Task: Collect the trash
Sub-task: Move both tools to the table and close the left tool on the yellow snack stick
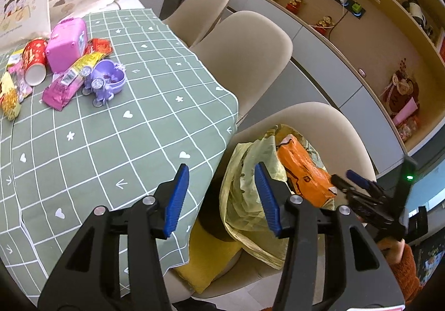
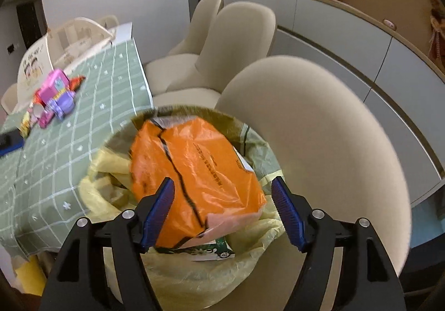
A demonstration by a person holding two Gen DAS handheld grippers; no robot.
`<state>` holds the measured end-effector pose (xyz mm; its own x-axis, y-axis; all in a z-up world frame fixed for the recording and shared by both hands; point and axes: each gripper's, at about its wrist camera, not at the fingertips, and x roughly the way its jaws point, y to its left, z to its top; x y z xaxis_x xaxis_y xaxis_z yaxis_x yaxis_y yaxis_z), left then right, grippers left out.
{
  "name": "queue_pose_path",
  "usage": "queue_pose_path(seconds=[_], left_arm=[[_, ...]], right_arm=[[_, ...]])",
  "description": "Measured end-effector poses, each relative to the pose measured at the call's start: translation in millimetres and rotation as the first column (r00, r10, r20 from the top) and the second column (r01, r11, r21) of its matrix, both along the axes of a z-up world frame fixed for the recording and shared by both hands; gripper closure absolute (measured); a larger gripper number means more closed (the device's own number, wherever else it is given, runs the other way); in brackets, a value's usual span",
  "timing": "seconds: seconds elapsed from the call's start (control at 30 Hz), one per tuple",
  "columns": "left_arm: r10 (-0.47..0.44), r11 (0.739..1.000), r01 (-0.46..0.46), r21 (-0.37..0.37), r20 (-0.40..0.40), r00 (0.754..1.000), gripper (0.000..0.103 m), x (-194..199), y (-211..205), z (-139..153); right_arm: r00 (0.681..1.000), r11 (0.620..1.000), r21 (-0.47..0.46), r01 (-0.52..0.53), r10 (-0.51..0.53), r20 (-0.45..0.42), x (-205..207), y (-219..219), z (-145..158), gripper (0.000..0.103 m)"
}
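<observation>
Orange bag lying in the lined bin

The glossy, crinkled orange bag (black print too blurred to read) lies in the yellow-lined bin on a beige chair; the right tongs gape wide around it, pads clear. The left tongs hang half open, empty, over the green checked counter, its far-left wrappers unreadable.
</observation>
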<state>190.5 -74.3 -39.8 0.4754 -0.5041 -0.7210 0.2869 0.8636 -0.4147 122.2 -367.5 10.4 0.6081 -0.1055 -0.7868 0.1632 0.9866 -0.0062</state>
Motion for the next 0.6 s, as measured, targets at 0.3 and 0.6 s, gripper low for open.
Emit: queue_pose_path(seconds=[0.3, 0.6], left_arm=[[0.069, 0.997, -0.069, 0.016, 0.009, 0.998, 0.056, 6.0, 25.0, -5.8], [0.186, 0.981, -0.189, 0.046, 0.056, 0.981, 0.055, 21.1, 85.0, -0.1]], right_arm=[[0.986, 0.994, 0.056, -0.095, 0.086, 0.141, -1.9, 28.1, 49.6, 0.034], [0.964, 0.977, 0.033, -0.212, 0.203, 0.174, 38.2, 90.7, 58.2, 0.034]])
